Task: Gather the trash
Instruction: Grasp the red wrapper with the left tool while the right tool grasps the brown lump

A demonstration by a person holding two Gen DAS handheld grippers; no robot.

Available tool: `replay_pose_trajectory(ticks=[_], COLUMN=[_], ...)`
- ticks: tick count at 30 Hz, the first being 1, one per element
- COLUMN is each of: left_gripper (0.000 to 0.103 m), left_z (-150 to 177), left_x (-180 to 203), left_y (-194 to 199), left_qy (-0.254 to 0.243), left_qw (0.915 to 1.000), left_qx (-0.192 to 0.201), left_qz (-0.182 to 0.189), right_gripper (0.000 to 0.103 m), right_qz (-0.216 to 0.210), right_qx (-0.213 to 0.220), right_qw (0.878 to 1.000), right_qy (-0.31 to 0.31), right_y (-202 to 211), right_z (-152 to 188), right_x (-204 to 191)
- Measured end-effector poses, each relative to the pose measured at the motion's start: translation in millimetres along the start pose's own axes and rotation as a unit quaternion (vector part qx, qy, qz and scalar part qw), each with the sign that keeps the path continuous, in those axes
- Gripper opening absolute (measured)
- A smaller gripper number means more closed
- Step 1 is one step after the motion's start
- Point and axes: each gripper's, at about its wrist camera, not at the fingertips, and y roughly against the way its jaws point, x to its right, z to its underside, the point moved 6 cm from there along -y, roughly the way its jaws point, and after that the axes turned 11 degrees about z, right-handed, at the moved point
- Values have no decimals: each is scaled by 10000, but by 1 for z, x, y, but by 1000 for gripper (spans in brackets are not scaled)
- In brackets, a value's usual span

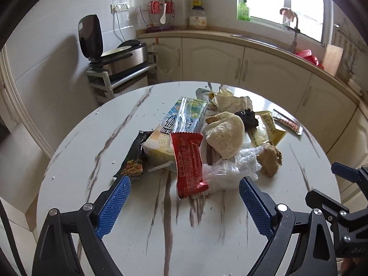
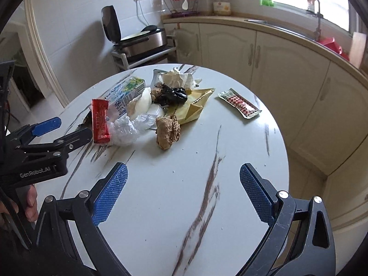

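A heap of trash lies on the round marble table (image 1: pixel 207 230). In the left wrist view my left gripper (image 1: pixel 185 189) is open, its fingers on either side of a red wrapper (image 1: pixel 188 163) and clear crumpled plastic (image 1: pixel 230 170). Behind them lie a milk carton (image 1: pixel 181 124), a black wrapper (image 1: pixel 133 154), a pale bun (image 1: pixel 226 133) and a brown lump (image 1: pixel 270 158). In the right wrist view my right gripper (image 2: pixel 184 174) is open and empty above bare table, short of the brown lump (image 2: pixel 166 133). A red-checked sachet (image 2: pixel 240 103) lies apart at the right.
A yellow wrapper (image 2: pixel 197 105), black crumpled trash (image 2: pixel 171 95) and white tissue (image 2: pixel 176 78) sit at the back of the heap. Cream cabinets (image 2: pixel 253 53) with a sink counter curve behind the table. A grill appliance (image 1: pixel 119 53) stands on a rack at the left.
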Motion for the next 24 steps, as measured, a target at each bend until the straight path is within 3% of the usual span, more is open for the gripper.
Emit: replay_pose_trajectory(ticks=[2, 4, 6, 8, 9, 10, 14, 20, 23, 24], left_gripper=[91, 80, 61, 52, 31, 21, 16, 16, 16, 16], left_z=[-16, -24, -28, -31, -33, -33, -33, -15, -5, -3], left_x=[-3, -5, -10, -14, -16, -18, -26, -35, -35, -34], left_y=[-21, -42, -54, -61, -61, -64, -61, -35, -16, -8], left_qy=[36, 71, 192, 297, 319, 295, 267, 268, 232, 226], left_qw=[9999, 9997, 9992, 9982, 9981, 9977, 9977, 9978, 9981, 9980], left_qx=[-122, -233, -352, -424, -409, -457, -407, -242, -159, -126], left_qz=[-65, -86, 47, 291, 344, 408, 479, 557, 555, 583], right_gripper=[98, 98, 98, 98, 98, 98, 97, 72, 33, 32], right_qz=[-6, -54, -113, -171, -180, -179, -201, -278, -431, -416], right_qx=[-62, -107, -157, -195, -220, -241, -364, -488, -518, -475], right_qw=[9999, 9998, 9996, 9993, 9992, 9990, 9985, 9971, 9964, 9967], right_qy=[87, 136, 204, 254, 287, 320, 362, 504, 508, 517], right_y=[-11, -19, -27, -34, -37, -41, -55, -66, -66, -62], right_z=[-6, -11, -14, -18, -20, -23, -29, -33, -28, -26], right_x=[-2, -3, -7, -11, -13, -16, -22, -31, -34, -34])
